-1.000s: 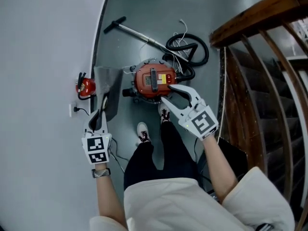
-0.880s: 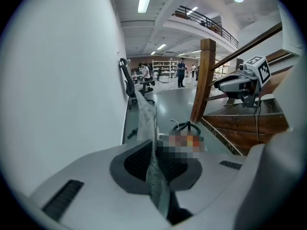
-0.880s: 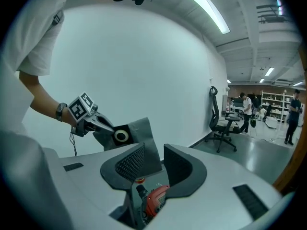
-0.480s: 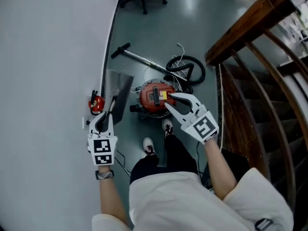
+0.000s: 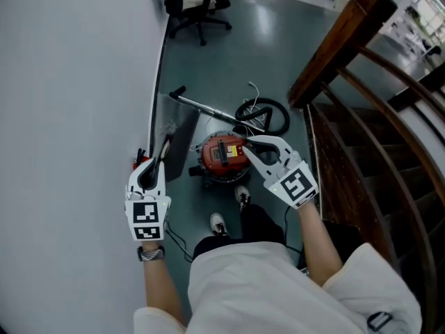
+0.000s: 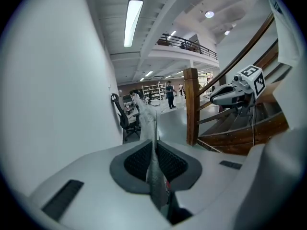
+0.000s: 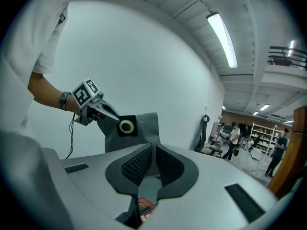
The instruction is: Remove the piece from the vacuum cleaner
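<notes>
The red vacuum cleaner (image 5: 222,155) stands on the grey floor below me. My left gripper (image 5: 164,145) is shut on a flat grey dust bag (image 5: 182,134), held up to the left of the cleaner and clear of it. In the left gripper view the bag's edge (image 6: 154,171) is pinched between the pads. The right gripper view shows the bag (image 7: 139,128) with its round collar hanging from the left gripper (image 7: 117,121). My right gripper (image 5: 245,145) hovers over the cleaner; its jaws have just been closing, with nothing between them.
A metal wand (image 5: 208,106) and a coiled black hose (image 5: 263,115) lie behind the cleaner. A wooden stair rail (image 5: 334,40) runs along the right and a white wall (image 5: 69,82) along the left. An office chair (image 5: 195,5) stands farther back. My shoes (image 5: 221,223) are just before the cleaner.
Both grippers have risen, the left carrying the bag higher above the floor. The right gripper's jaws have gone from wide apart to together.
</notes>
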